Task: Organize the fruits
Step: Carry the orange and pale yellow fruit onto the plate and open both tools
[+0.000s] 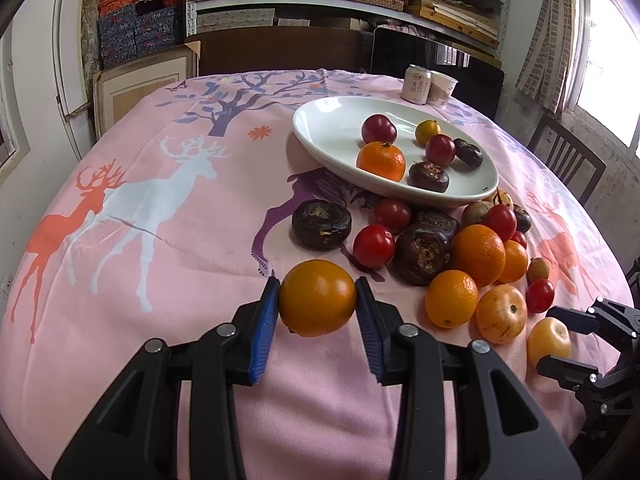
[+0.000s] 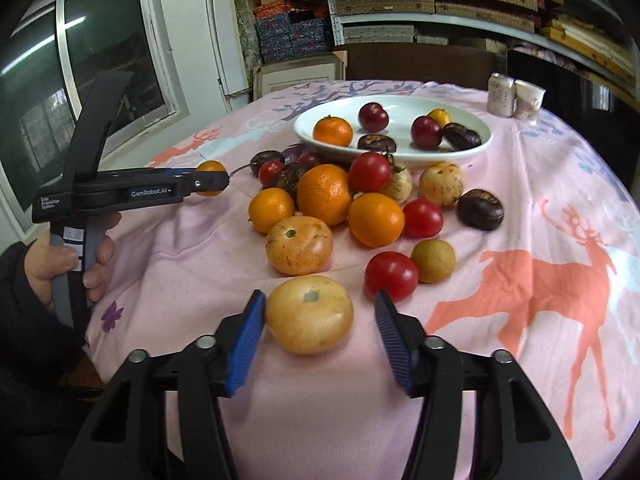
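Observation:
My left gripper [image 1: 317,300] is shut on a round orange-yellow fruit [image 1: 317,298], held just above the pink tablecloth; the right wrist view shows it from the side [image 2: 211,178]. My right gripper [image 2: 319,298] straddles a pale yellow fruit [image 2: 310,314] lying on the cloth. Its left pad is at the fruit's skin and its right pad stands clear, so it is open. A white oval plate [image 1: 324,120] [image 2: 400,106] farther back holds several fruits: a mandarin [image 1: 381,161], red ones and dark ones. A loose pile of oranges [image 2: 325,194], red tomatoes and dark chestnut-like fruits lies before the plate.
A drinks can [image 1: 417,84] and a paper cup [image 1: 442,89] stand behind the plate. A wooden chair [image 1: 568,160] is at the table's right edge. Shelves of boxes fill the back wall. A person's hand [image 2: 60,264] grips the left gripper's handle.

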### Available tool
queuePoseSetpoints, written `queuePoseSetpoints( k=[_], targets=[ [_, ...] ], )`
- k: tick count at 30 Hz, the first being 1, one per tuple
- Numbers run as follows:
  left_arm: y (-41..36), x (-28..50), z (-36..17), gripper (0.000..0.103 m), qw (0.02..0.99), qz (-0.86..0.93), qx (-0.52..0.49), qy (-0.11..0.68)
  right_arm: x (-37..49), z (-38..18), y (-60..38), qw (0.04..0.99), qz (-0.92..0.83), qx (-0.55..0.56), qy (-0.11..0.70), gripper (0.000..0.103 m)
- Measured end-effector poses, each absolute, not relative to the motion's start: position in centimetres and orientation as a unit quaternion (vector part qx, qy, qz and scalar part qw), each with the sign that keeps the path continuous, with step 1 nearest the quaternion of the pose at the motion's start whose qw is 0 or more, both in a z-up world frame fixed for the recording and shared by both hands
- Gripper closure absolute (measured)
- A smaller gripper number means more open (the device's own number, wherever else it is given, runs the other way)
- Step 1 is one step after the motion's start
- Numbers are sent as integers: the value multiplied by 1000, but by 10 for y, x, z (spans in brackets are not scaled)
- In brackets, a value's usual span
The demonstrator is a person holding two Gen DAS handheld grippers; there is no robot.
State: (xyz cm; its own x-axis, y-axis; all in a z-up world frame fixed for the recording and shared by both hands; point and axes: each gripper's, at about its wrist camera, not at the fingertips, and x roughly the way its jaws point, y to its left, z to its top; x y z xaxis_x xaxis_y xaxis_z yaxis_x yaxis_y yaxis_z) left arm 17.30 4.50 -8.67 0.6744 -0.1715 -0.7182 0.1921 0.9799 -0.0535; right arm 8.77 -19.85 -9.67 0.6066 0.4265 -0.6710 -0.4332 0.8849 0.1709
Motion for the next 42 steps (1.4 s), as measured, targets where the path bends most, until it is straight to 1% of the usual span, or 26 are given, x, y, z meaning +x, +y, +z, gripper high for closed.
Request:
queuePoseSetpoints(
  k=[1, 10, 25, 33, 38, 42],
  targets=[
    [45, 173, -87, 66, 915, -99, 13, 391, 88, -98, -199, 891, 252, 3, 377, 59],
    [46, 173, -87, 66, 915, -100, 11, 392, 82, -95, -203, 895, 248, 14, 370, 59],
    [45, 169, -83, 66, 917, -103, 11, 385, 85, -74, -235, 910, 231, 52, 341, 59],
    [25, 184, -48, 65, 923, -127, 20, 364, 117, -32, -268, 929, 199, 71, 303, 59],
    [7, 221, -25, 65, 926, -133, 28, 352, 158, 6, -276, 941, 189, 80, 269, 59],
    [-7, 259, -22, 65, 922, -136, 28, 361, 201, 19, -263, 942, 192, 73, 266, 59]
  ],
)
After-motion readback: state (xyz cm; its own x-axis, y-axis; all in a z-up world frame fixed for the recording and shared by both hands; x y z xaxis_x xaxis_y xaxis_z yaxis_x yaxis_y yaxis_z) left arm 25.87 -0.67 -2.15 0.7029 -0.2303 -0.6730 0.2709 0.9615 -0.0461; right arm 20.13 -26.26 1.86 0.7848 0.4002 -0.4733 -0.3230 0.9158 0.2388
